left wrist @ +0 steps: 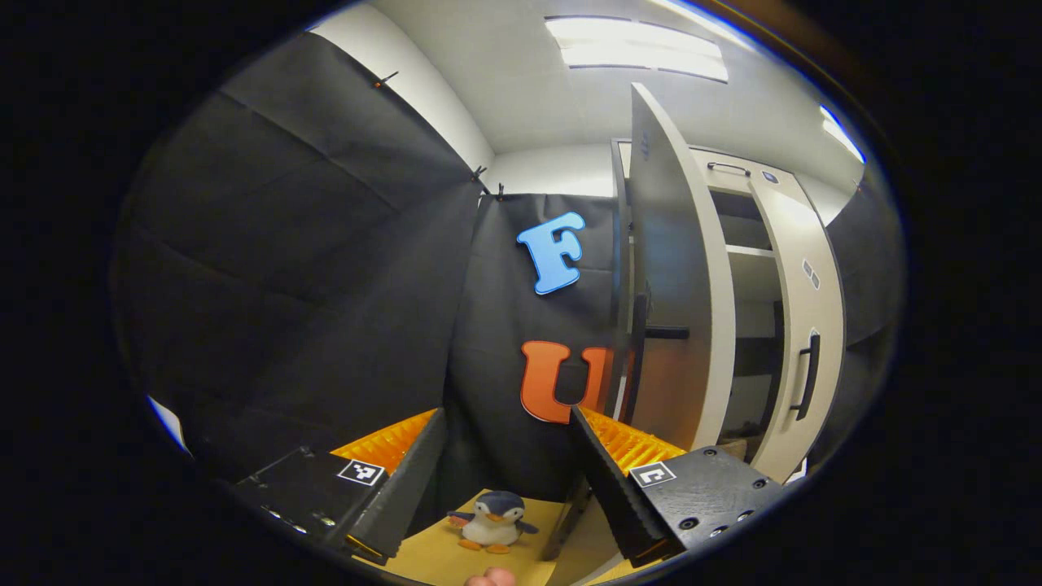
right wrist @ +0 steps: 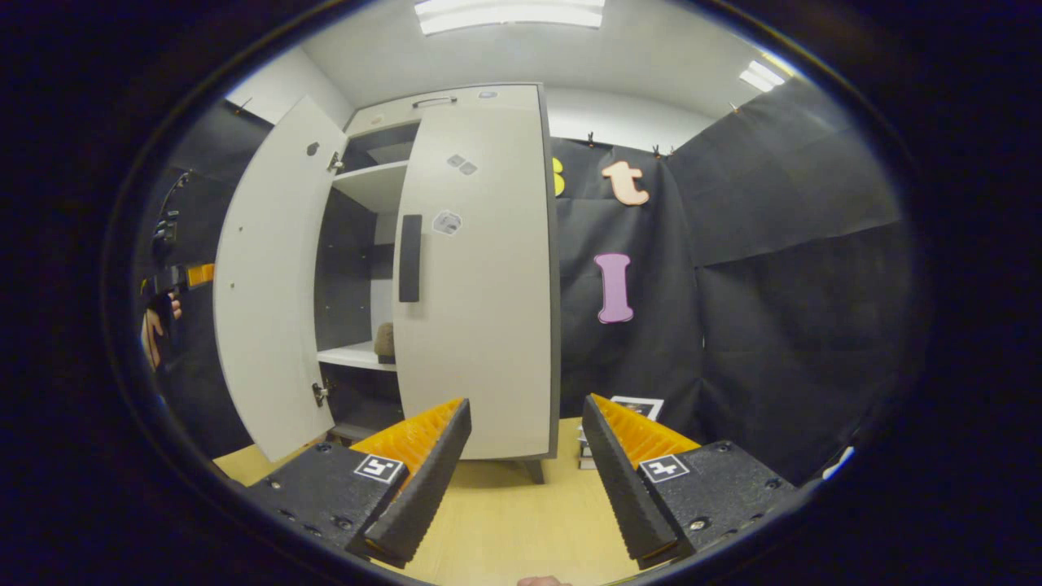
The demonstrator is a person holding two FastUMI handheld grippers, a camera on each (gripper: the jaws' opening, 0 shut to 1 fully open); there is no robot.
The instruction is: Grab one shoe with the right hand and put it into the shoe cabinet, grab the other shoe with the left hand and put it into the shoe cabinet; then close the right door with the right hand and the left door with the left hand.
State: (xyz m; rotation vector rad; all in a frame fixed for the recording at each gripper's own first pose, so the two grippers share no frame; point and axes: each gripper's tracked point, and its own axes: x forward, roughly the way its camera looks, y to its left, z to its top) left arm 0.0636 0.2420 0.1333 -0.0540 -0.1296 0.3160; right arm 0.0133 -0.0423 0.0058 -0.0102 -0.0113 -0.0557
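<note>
Black-cloth booth, pale wood floor point(right wrist: 505, 521), white ceiling with light panels. The shoe cabinet point(right wrist: 456, 268) stands straight ahead of the right hand-held gripper point(right wrist: 525, 480), whose jaws are spread wide with nothing between them. The right door point(right wrist: 480, 277) is closed or nearly so, its dark handle facing the camera. The left door point(right wrist: 273, 285) is swung open. Through the gap a shoe point(right wrist: 384, 342) sits on a white shelf, mostly hidden by the right door's edge; only a brownish lump shows. Any second shoe can't be made out.

In the left gripper view the left hand-held gripper point(left wrist: 509, 480) is also wide and empty, with the cabinet off to its right, the open left door seen edge-on and apart from the fingers. A penguin plush point(left wrist: 492, 521) sits on the floor between the fingers, lower down. At the left edge of the right gripper view, a hand point(right wrist: 155, 334) holding the other gripper is small and partly cut off.
</note>
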